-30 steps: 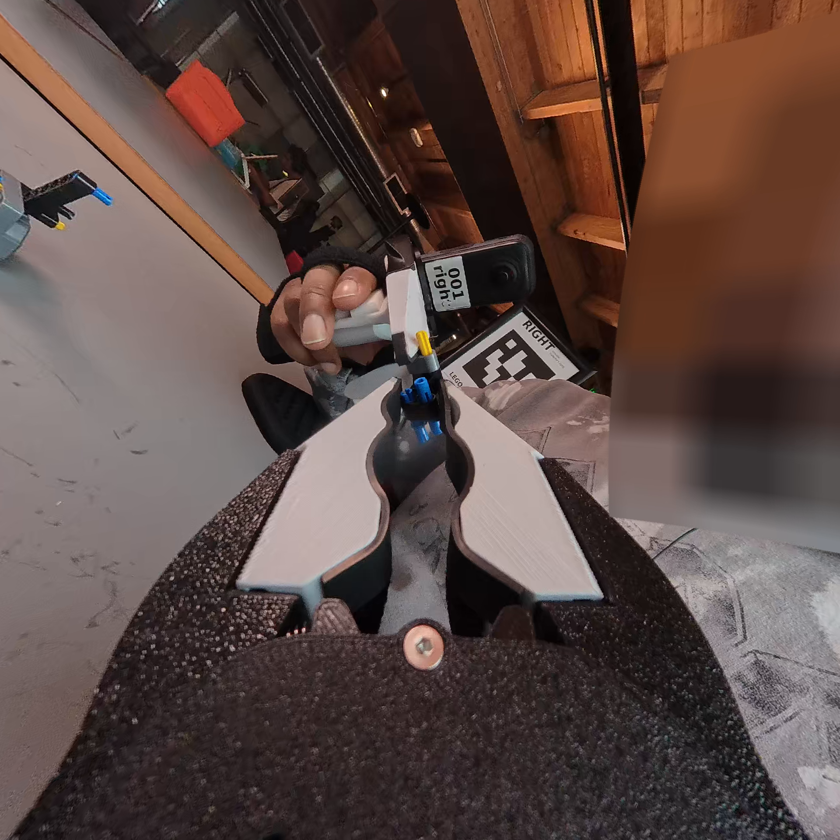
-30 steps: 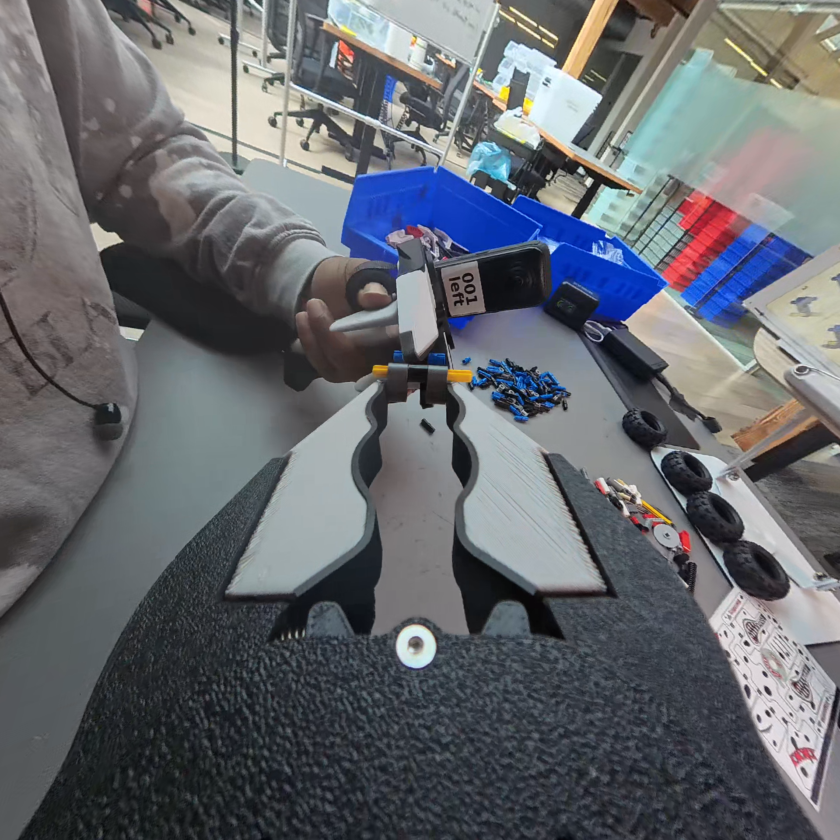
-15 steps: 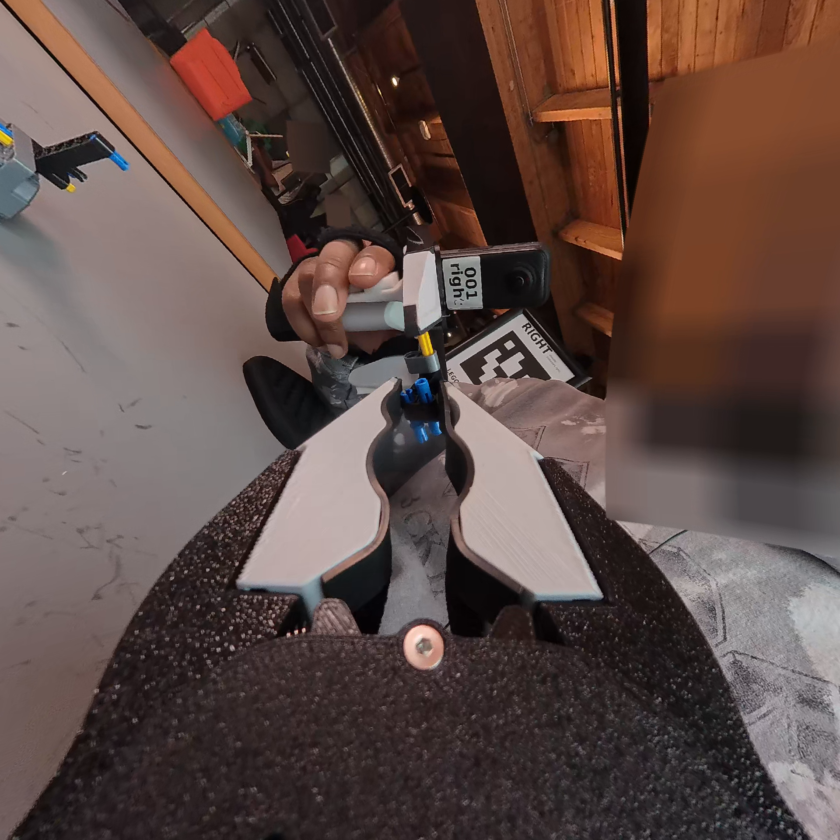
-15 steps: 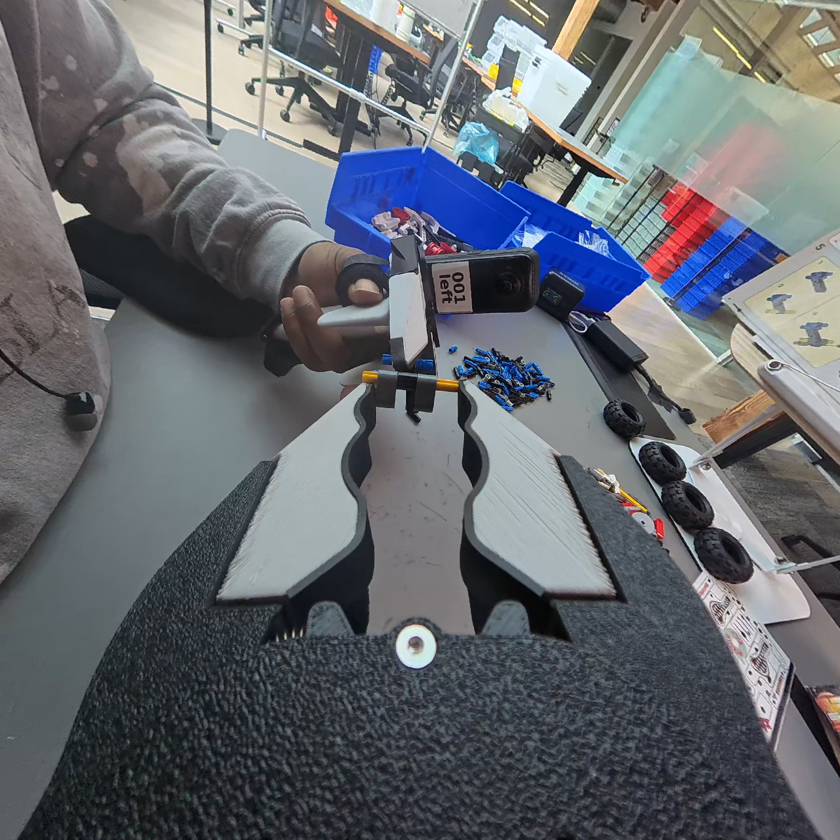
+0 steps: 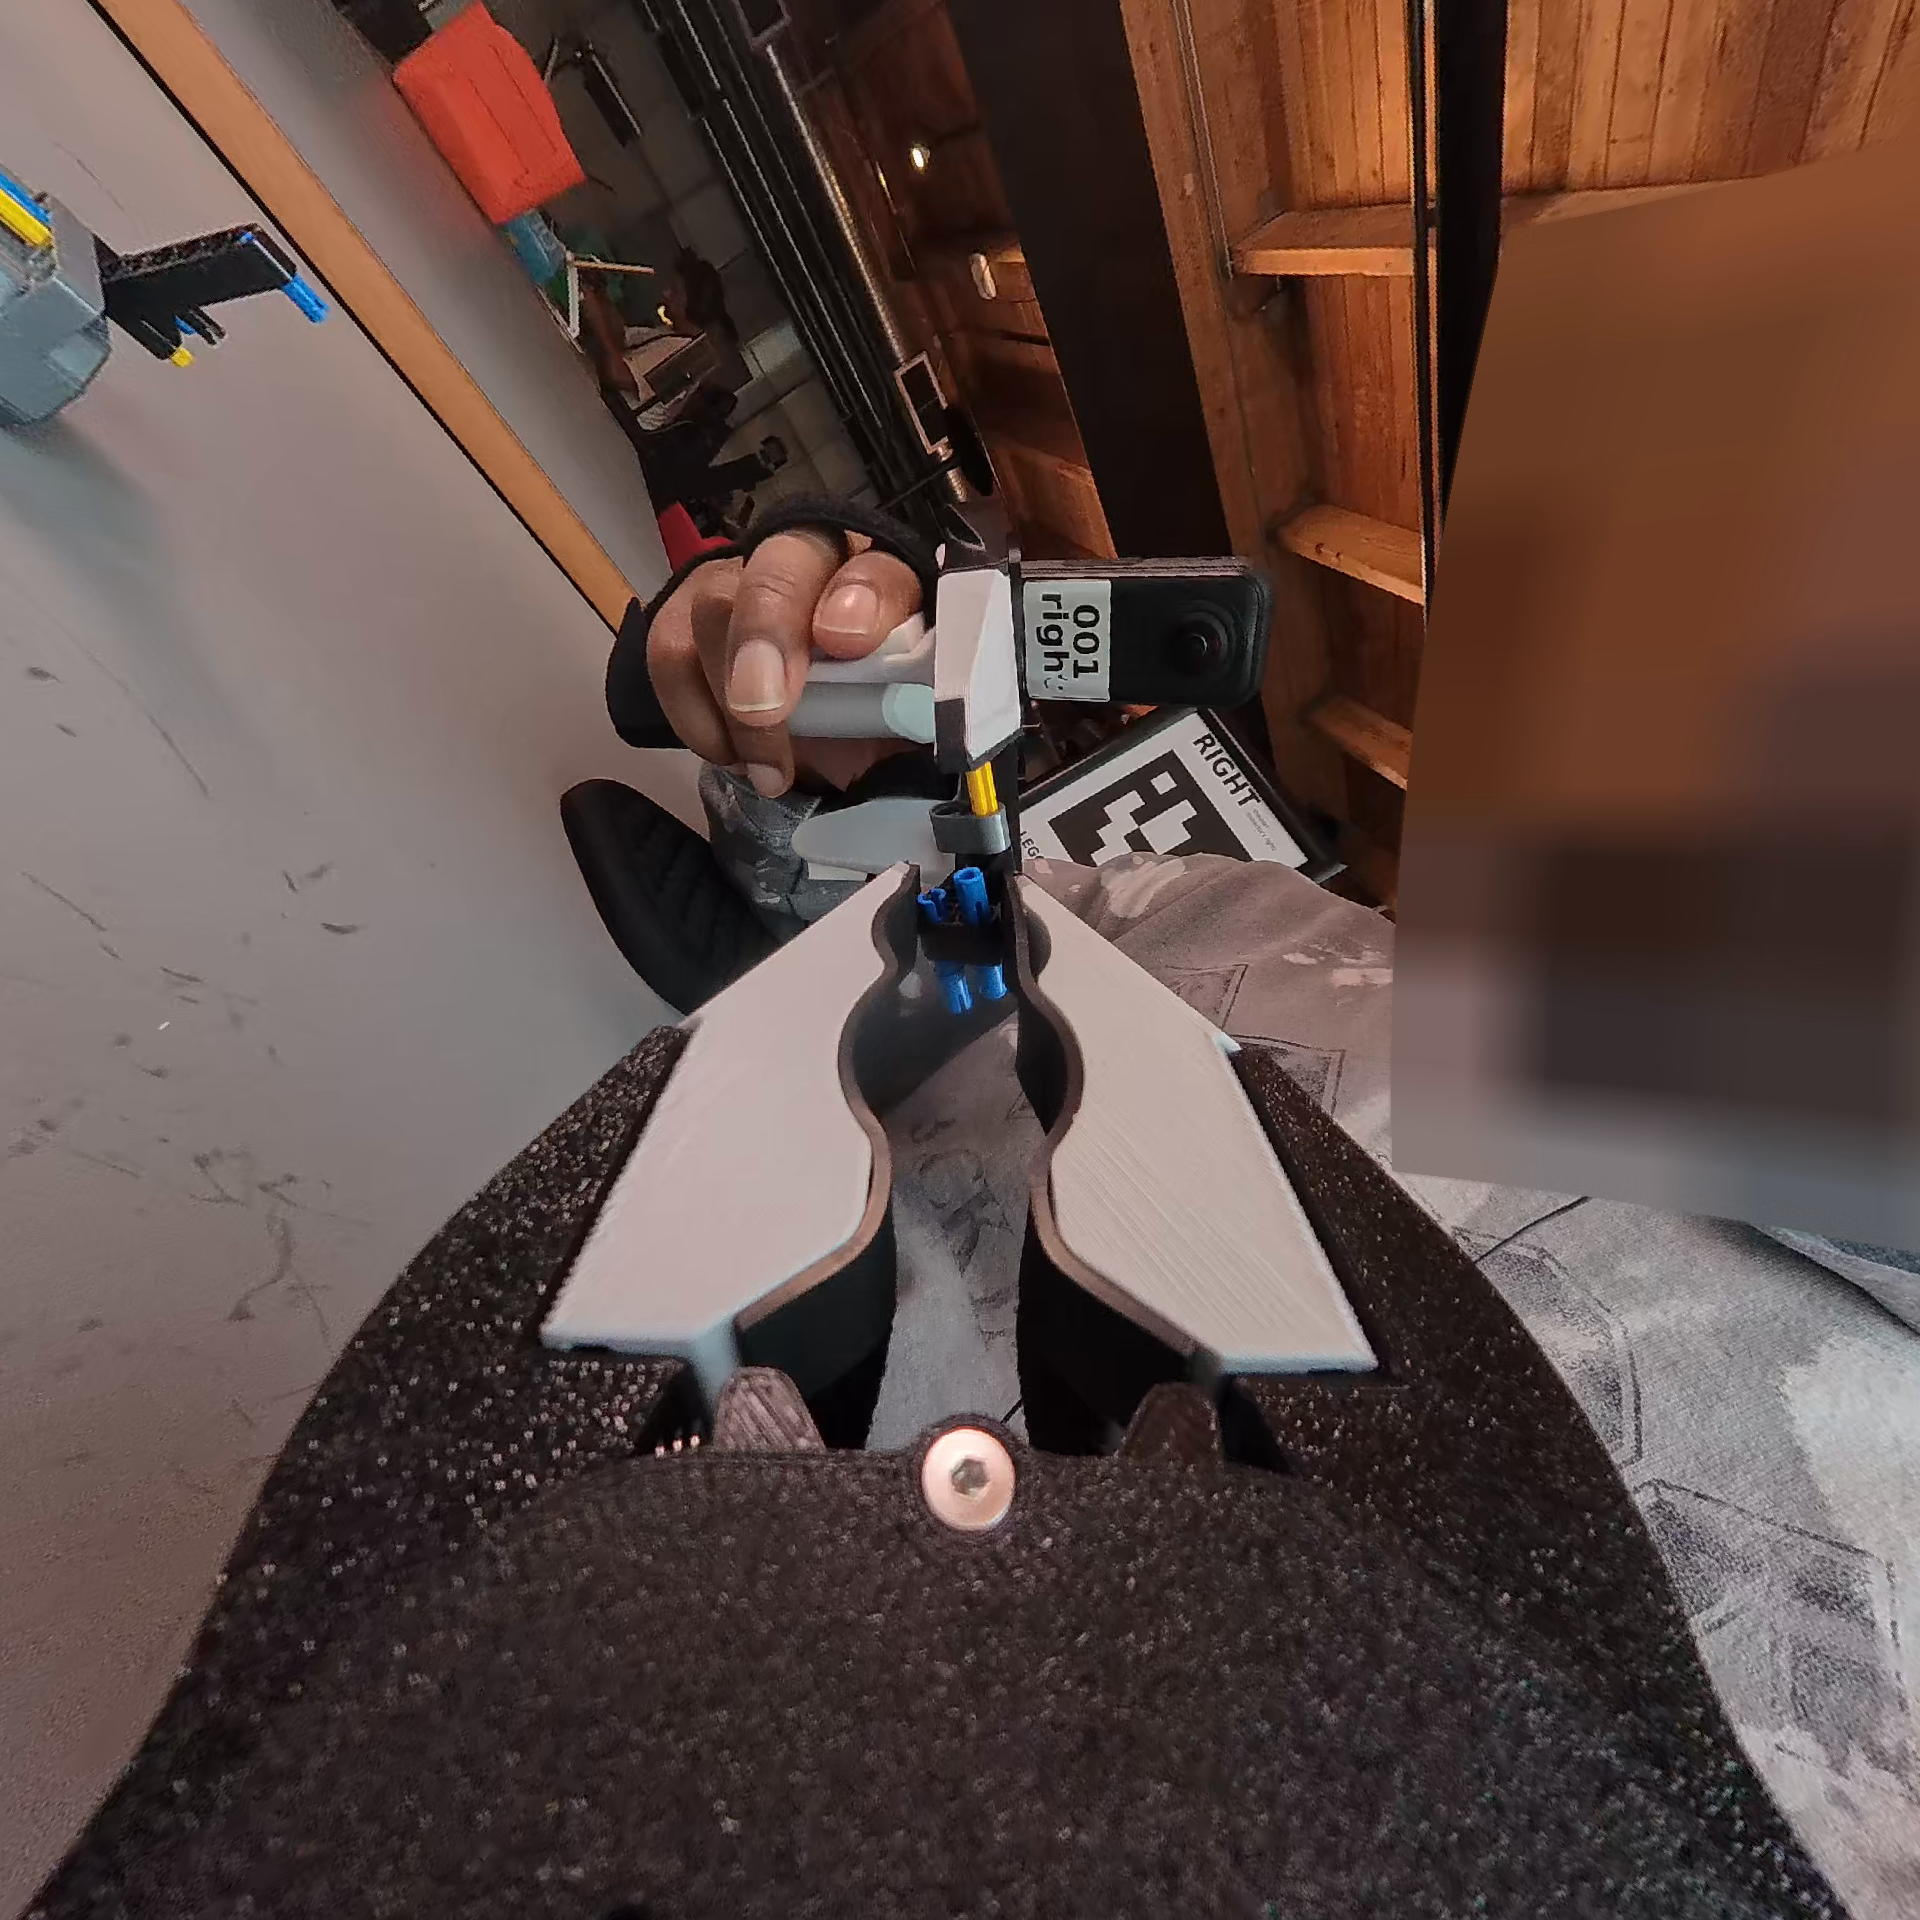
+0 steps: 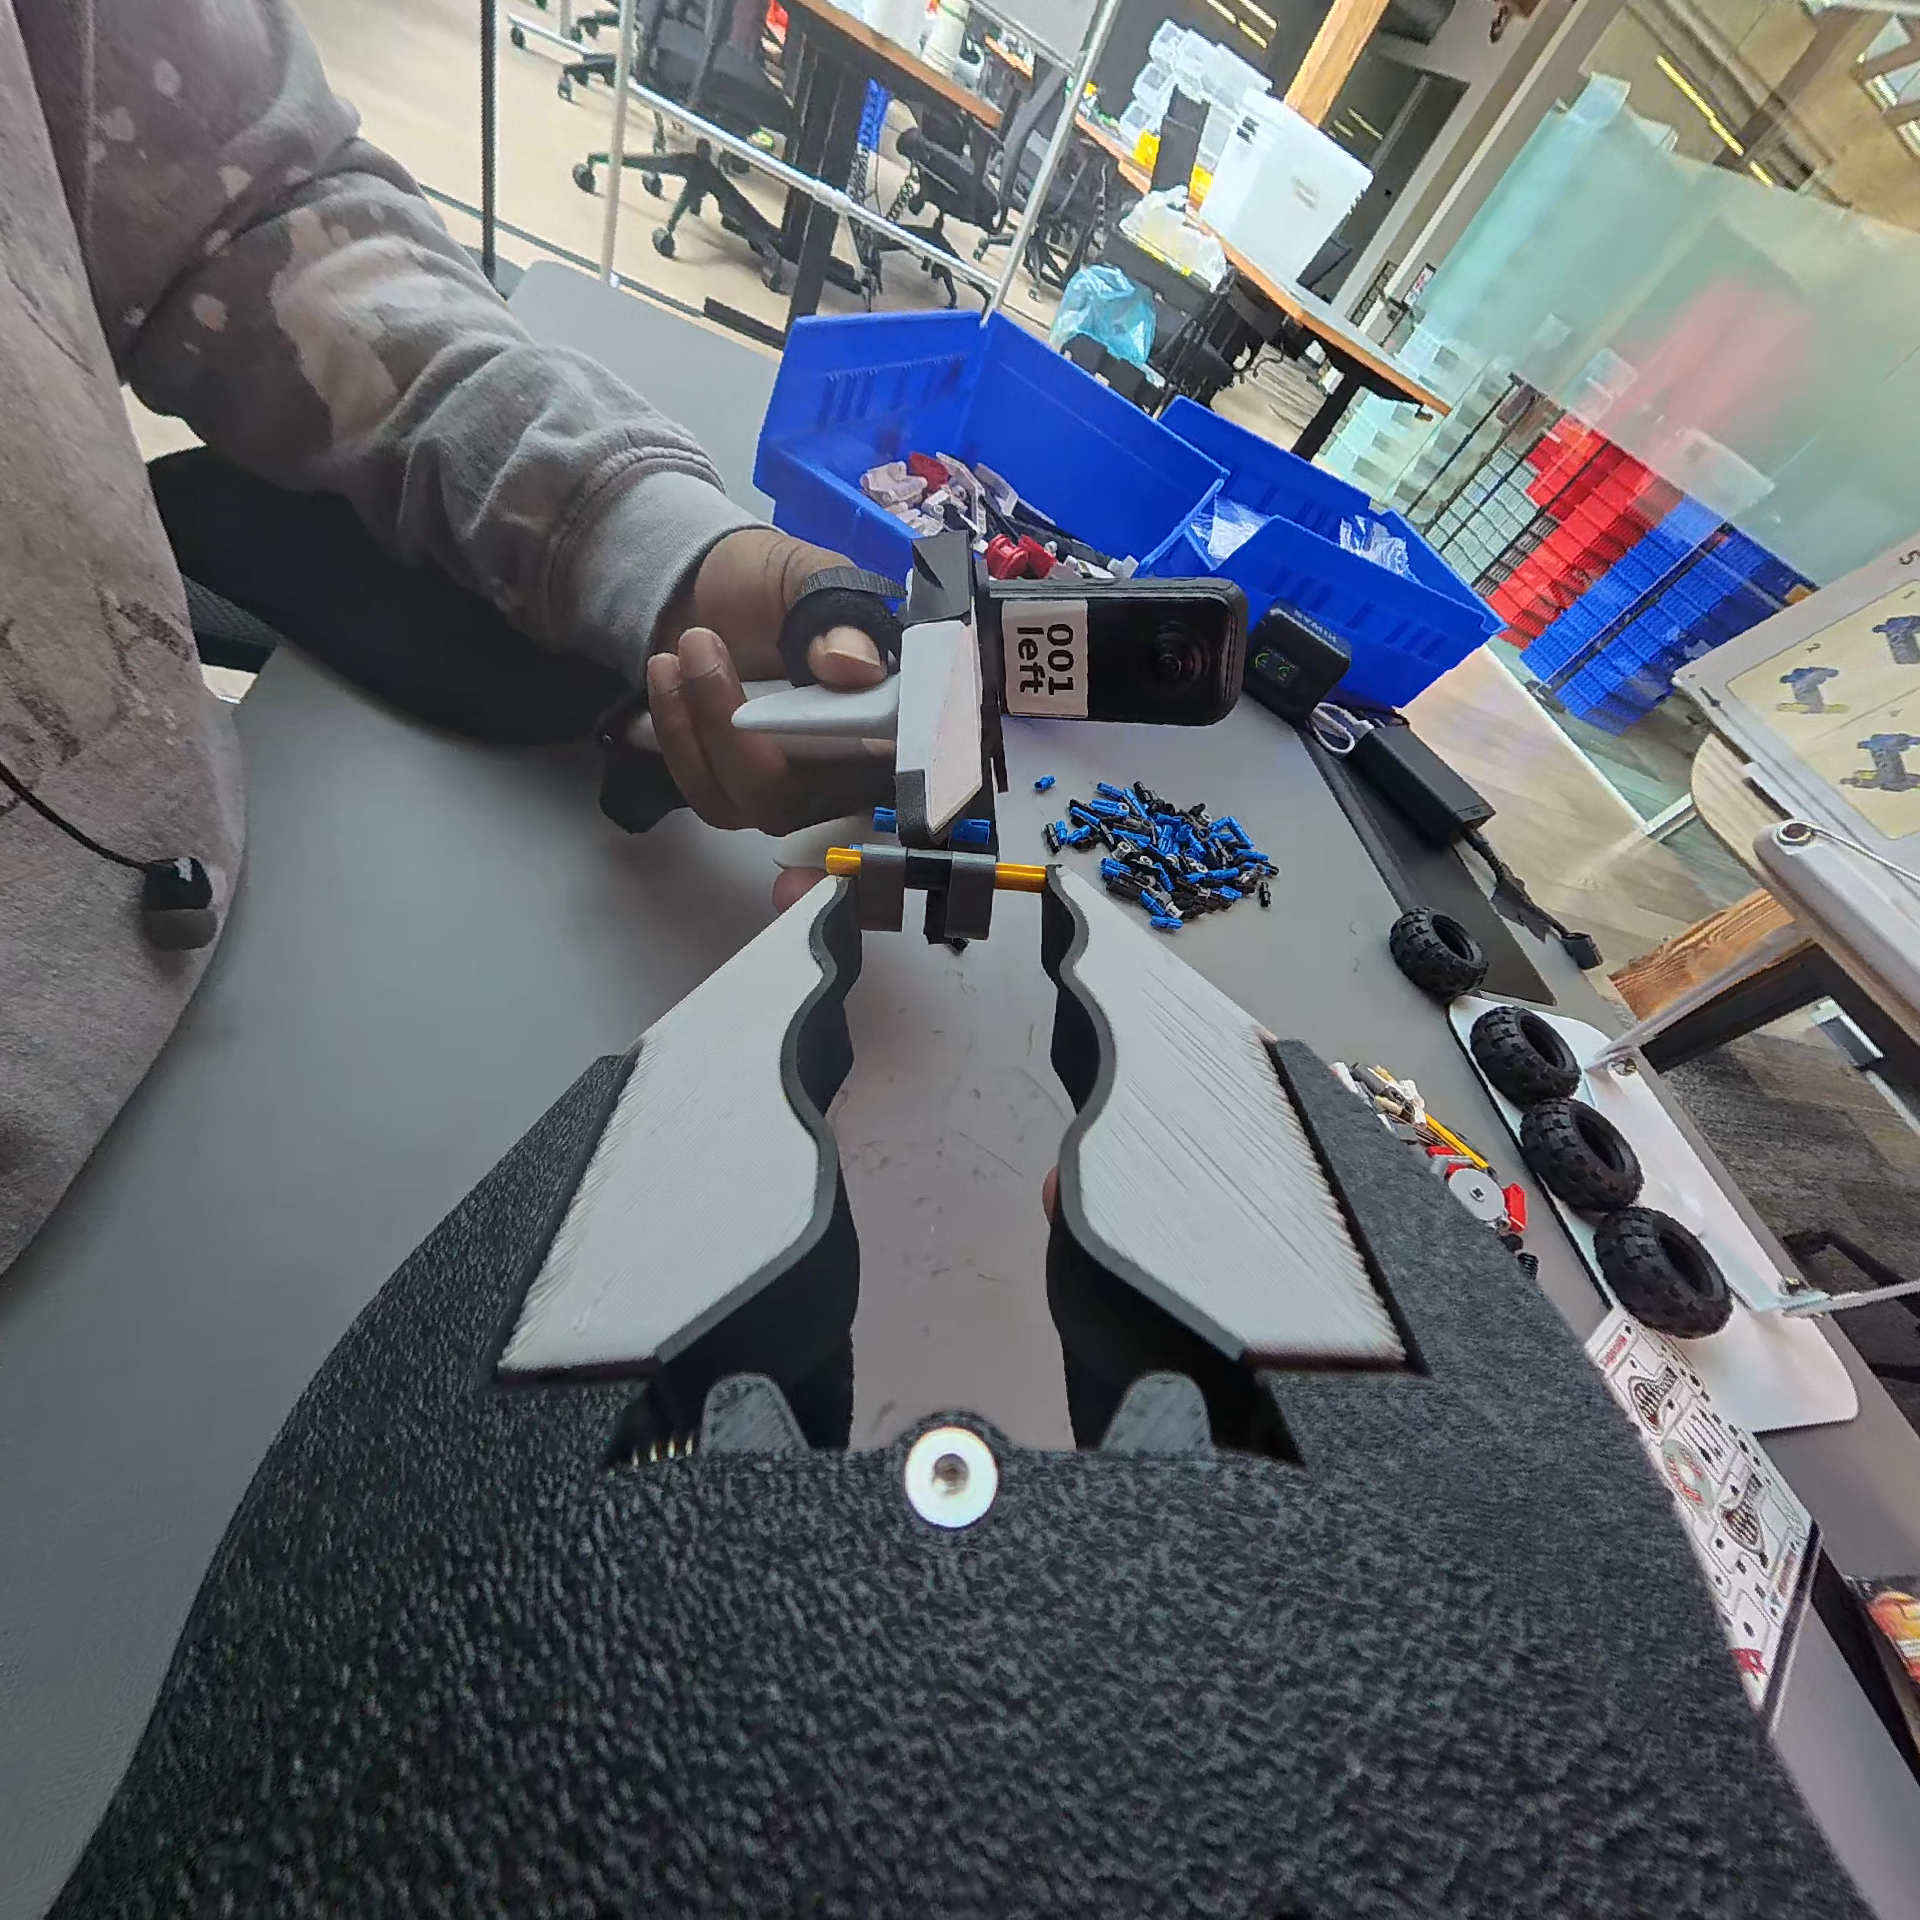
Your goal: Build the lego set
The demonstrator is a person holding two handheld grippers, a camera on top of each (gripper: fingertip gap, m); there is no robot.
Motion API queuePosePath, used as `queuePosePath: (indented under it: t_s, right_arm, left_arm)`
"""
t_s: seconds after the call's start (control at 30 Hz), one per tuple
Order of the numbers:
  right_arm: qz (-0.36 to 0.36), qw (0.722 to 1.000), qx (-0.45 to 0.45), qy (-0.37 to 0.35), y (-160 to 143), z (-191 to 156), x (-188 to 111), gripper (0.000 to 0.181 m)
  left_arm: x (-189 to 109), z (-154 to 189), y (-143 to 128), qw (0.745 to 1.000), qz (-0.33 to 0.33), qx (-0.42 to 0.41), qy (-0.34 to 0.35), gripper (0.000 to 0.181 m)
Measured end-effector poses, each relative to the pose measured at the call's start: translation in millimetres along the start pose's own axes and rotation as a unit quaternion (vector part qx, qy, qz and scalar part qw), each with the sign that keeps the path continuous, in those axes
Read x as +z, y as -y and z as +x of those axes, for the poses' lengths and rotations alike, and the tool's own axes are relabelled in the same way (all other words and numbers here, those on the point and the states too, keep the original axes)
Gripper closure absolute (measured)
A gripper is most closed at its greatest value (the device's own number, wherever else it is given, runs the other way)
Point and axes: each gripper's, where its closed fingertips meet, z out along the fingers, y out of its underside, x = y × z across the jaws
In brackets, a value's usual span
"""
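Lego sub-assembly (image 6: 935, 883), a small grey-and-black cluster on a yellow axle (image 6: 1018, 876) with blue pins, hangs above the counter (image 6: 416, 935), clamped in the left gripper (image 5: 961, 914), whose fingers pinch its pinned end. The right gripper (image 6: 948, 896) stands apart, 1 finger at each axle tip, gripping nothing. It looks light, rigid and loosely pinned, so I would take it by the grey connectors, not the slippery axle.

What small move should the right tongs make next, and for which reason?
Probably close the right tongs gently on the two ends of the yellow axle. Their tips stand apart on either side of the axle, which runs through the grey connectors, while the left tongs are shut on the black piece with blue pins. Closing would likely steady the axle.
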Motion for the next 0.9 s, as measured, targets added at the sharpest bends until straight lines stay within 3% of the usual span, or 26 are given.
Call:
queuePosePath:
  t_s: [0.9]
  right_arm:
    - [-0.016,0.999,0.001,0.028,-8.8,-9.2,-0.4,0.148]
  left_arm:
    - [1.3,-7.7,-10.2,0.999,-0.02,-0.025,0.002,0.168]
